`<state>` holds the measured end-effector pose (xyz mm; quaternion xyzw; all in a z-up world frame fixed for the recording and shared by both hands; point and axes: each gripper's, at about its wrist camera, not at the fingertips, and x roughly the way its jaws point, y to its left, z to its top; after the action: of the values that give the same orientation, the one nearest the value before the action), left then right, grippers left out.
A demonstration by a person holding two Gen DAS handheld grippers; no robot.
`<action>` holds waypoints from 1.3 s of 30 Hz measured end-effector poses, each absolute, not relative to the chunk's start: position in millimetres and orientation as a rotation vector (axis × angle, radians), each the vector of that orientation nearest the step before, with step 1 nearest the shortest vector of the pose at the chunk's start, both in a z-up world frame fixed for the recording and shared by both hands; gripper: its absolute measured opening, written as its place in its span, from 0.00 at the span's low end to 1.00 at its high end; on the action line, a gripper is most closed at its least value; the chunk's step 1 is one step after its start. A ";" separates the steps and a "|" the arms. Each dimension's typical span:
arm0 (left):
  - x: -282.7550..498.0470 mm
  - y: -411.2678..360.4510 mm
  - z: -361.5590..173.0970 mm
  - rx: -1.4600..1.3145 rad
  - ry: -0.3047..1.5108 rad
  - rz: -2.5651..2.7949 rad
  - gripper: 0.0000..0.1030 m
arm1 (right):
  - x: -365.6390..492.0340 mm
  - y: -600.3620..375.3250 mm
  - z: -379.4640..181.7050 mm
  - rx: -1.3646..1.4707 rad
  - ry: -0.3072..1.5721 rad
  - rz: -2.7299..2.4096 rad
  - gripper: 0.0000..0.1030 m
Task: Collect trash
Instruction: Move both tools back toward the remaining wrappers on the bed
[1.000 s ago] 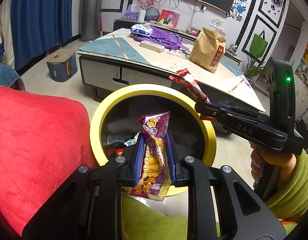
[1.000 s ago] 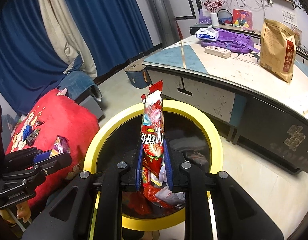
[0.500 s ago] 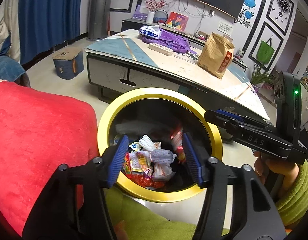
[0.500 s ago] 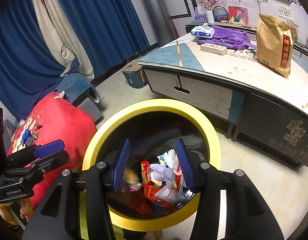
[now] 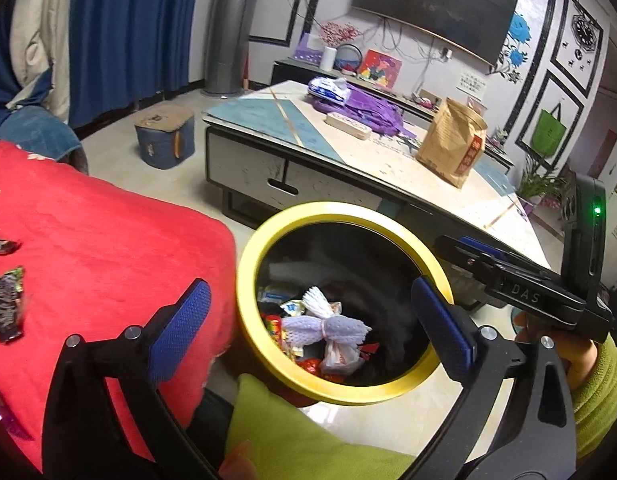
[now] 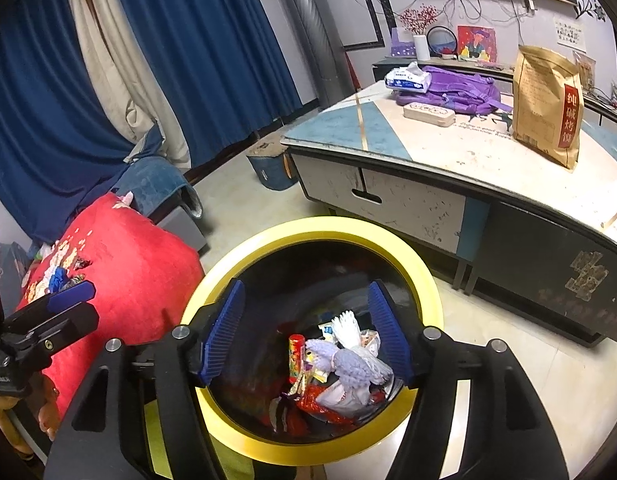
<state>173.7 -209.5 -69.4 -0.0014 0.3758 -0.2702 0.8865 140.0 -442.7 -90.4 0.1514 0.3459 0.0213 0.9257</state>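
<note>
A black bin with a yellow rim (image 5: 328, 210) (image 6: 424, 276) stands on the floor and holds several wrappers and a foam net (image 5: 332, 326) (image 6: 356, 364). My left gripper (image 5: 308, 328) is open and empty, over the bin's near-left edge. My right gripper (image 6: 306, 336) is open and empty, above the bin's mouth; it also shows in the left wrist view (image 5: 468, 246). A red cushion (image 5: 108, 248) (image 6: 140, 256) beside the bin carries loose candy wrappers (image 5: 4, 308) (image 6: 64, 276).
A low table (image 5: 276, 128) (image 6: 388, 136) behind the bin holds a brown paper bag (image 5: 454, 144), a purple bag (image 6: 456, 90), a tissue pack and a power strip. A small blue stool (image 5: 164, 136) stands on the floor. Blue curtains hang at the left.
Both grippers opened and dropped their snack wrappers into the bin. The left gripper then swung left, bringing the red cushion and its wrappers into view.
</note>
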 end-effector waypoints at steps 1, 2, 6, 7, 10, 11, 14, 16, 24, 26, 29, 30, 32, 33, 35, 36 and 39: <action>173.0 -204.8 -66.6 -0.008 0.771 -0.549 0.89 | 139.5 -440.9 -88.1 0.308 0.704 0.047 0.61; 172.2 -202.5 -65.0 -0.010 0.766 -0.541 0.89 | 138.9 -438.7 -85.7 0.304 0.699 0.053 0.62; 169.9 -187.5 -56.7 -0.022 0.735 -0.494 0.89 | 137.7 -429.3 -78.3 0.287 0.682 0.071 0.62; 169.4 -182.6 -54.0 -0.026 0.725 -0.480 0.89 | 137.1 -426.1 -76.1 0.282 0.678 0.077 0.63; 167.9 -170.6 -47.2 -0.039 0.700 -0.447 0.89 | 135.9 -416.0 -70.0 0.266 0.668 0.095 0.63; 166.8 -166.3 -44.8 -0.043 0.689 -0.436 0.89 | 135.4 -412.2 -67.7 0.260 0.663 0.104 0.63; 163.9 -154.6 -38.2 -0.049 0.659 -0.401 0.89 | 134.5 -398.9 -60.9 0.239 0.651 0.129 0.63; 161.3 -145.8 -34.1 -0.054 0.639 -0.376 0.89 | 133.4 -390.4 -56.5 0.222 0.640 0.149 0.63; 152.3 -112.4 -18.5 -0.076 0.573 -0.285 0.89 | 135.0 -348.1 -41.3 0.151 0.629 0.233 0.65; 150.2 -103.6 -15.1 -0.079 0.555 -0.265 0.89 | 135.2 -335.5 -38.2 0.128 0.629 0.256 0.65; 148.6 -91.4 -10.7 -0.088 0.539 -0.238 0.89 | 136.5 -319.3 -34.6 0.105 0.629 0.288 0.65; 148.1 -87.2 -9.8 -0.092 0.535 -0.229 0.89 | 137.3 -313.5 -33.5 0.099 0.630 0.300 0.65; 146.5 -76.9 -8.6 -0.101 0.526 -0.207 0.89 | 139.4 -302.0 -30.9 0.089 0.633 0.325 0.65; 146.1 -73.0 -8.1 -0.104 0.523 -0.199 0.89 | 140.3 -298.7 -30.2 0.085 0.634 0.335 0.65; 145.8 -65.0 -6.9 -0.109 0.515 -0.179 0.89 | 144.4 -284.2 -27.9 0.067 0.634 0.365 0.65; 146.2 -60.1 -6.5 -0.112 0.514 -0.168 0.89 | 146.1 -281.0 -27.4 0.061 0.635 0.374 0.65; 146.7 -47.4 -5.6 -0.121 0.506 -0.137 0.89 | 150.1 -258.2 -23.9 0.032 0.634 0.423 0.65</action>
<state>146.7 -47.4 -5.6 -0.0596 0.2500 -0.0679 0.9640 150.1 -258.2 -23.9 0.0154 0.3094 0.2066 0.9281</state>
